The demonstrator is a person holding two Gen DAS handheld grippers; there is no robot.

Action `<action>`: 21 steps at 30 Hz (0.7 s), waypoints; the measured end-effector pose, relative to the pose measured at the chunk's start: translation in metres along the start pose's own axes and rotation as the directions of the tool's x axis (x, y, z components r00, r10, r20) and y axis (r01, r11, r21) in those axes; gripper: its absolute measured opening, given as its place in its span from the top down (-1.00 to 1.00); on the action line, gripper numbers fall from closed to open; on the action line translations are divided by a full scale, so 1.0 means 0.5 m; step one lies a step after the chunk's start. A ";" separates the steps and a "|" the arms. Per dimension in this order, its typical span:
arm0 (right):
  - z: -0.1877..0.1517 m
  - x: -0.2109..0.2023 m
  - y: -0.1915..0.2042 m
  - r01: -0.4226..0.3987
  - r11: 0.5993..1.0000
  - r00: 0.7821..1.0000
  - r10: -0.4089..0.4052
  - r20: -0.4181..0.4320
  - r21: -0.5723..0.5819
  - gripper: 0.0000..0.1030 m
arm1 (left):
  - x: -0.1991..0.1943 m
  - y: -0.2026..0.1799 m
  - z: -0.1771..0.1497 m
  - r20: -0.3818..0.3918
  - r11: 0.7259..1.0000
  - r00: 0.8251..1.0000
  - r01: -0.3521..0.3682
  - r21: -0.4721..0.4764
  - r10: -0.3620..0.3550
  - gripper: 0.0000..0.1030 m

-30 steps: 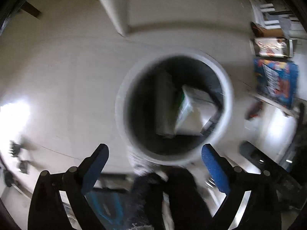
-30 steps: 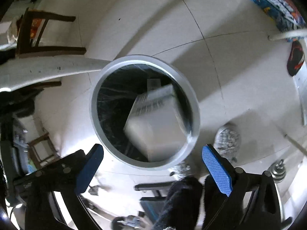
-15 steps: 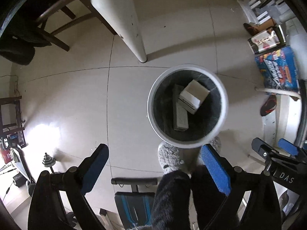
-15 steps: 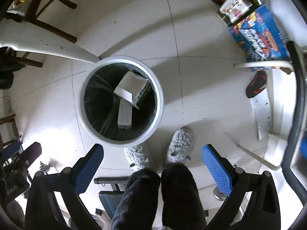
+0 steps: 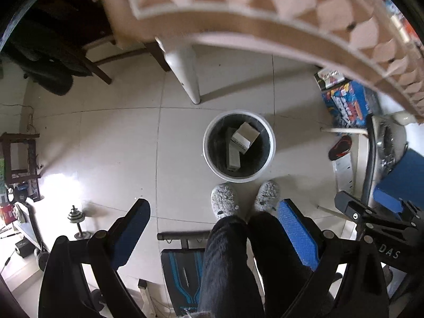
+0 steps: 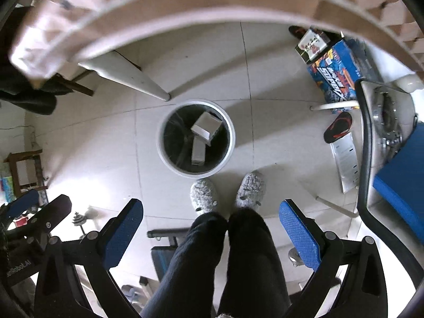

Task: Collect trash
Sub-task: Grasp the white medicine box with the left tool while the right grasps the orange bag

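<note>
A white round trash bin (image 5: 212, 159) (image 6: 161, 148) with a dark liner stands on the tiled floor far below both grippers. A white box (image 5: 245, 137) (image 6: 206, 128) lies in it, tilted over a grey flat carton (image 5: 233, 156) (image 6: 198, 152). My left gripper (image 5: 214, 228) is open and empty, high above the floor. My right gripper (image 6: 210, 225) is open and empty at a similar height. The right gripper (image 5: 371, 217) shows at the right edge of the left wrist view.
A pink patterned table edge (image 5: 265, 8) (image 6: 185, 5) arches across the top, its white leg (image 5: 185, 71) (image 6: 127, 76) beside the bin. The person's slippered feet (image 5: 224, 201) (image 6: 204, 194) stand before the bin. Colourful boxes (image 5: 347, 103) (image 6: 336, 71), a red sandal (image 6: 338, 127) and a blue chair (image 6: 397, 180) are right.
Both grippers have risen well away from the bin, which now looks much smaller. The table edge has come into view at the top. The boxes rest in the bin.
</note>
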State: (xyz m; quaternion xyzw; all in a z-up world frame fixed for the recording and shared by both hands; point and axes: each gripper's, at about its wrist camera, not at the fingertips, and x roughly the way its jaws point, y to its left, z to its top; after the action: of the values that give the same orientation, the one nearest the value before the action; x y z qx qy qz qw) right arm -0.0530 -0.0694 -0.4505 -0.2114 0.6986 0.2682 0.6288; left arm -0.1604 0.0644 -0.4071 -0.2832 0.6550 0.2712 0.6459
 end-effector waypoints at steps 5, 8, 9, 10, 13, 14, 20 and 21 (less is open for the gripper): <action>0.009 -0.150 -0.006 -0.072 0.995 0.996 0.068 0.058 0.070 -1.00 | -0.129 0.003 0.023 0.095 0.999 0.995 -0.011 -0.030 0.014 -0.92; 0.048 -0.237 -0.050 -0.125 0.979 0.988 0.107 0.114 0.162 -1.00 | -0.181 -0.021 0.065 0.152 0.999 0.988 0.001 -0.036 0.005 -0.92; 0.065 -0.261 -0.071 -0.136 0.973 0.985 0.112 0.130 0.188 -1.00 | -0.193 -0.041 0.087 0.171 1.000 0.985 -0.011 -0.022 0.014 -0.92; 0.089 -0.291 -0.101 -0.143 0.966 0.982 0.111 0.153 0.217 -1.00 | -0.199 -0.054 0.098 0.179 1.000 0.984 -0.018 -0.013 0.020 -0.92; 0.152 -0.357 -0.189 -0.136 0.950 0.975 0.079 0.206 0.282 -1.00 | -0.220 -0.137 0.171 0.227 0.996 0.973 -0.059 0.063 0.044 -0.92; 0.175 -0.374 -0.221 -0.126 0.945 0.975 0.062 0.214 0.300 -1.00 | -0.224 -0.168 0.195 0.239 0.993 0.970 -0.070 0.095 0.046 -0.92; 0.354 -0.448 -0.471 -0.062 0.918 0.970 -0.037 0.240 0.392 -1.00 | -0.202 -0.373 0.368 0.298 0.931 0.947 -0.211 0.296 0.120 -0.92; 0.394 -0.456 -0.514 -0.043 0.915 0.969 -0.060 0.241 0.402 -1.00 | -0.193 -0.401 0.407 0.296 0.920 0.946 -0.230 0.317 0.134 -0.92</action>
State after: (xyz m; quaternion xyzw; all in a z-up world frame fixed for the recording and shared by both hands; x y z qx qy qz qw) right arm 0.2877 -0.1498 -0.2651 -0.0448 0.6536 0.1396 0.7425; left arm 0.1255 0.0744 -0.3121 -0.0629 0.6228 0.2466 0.7399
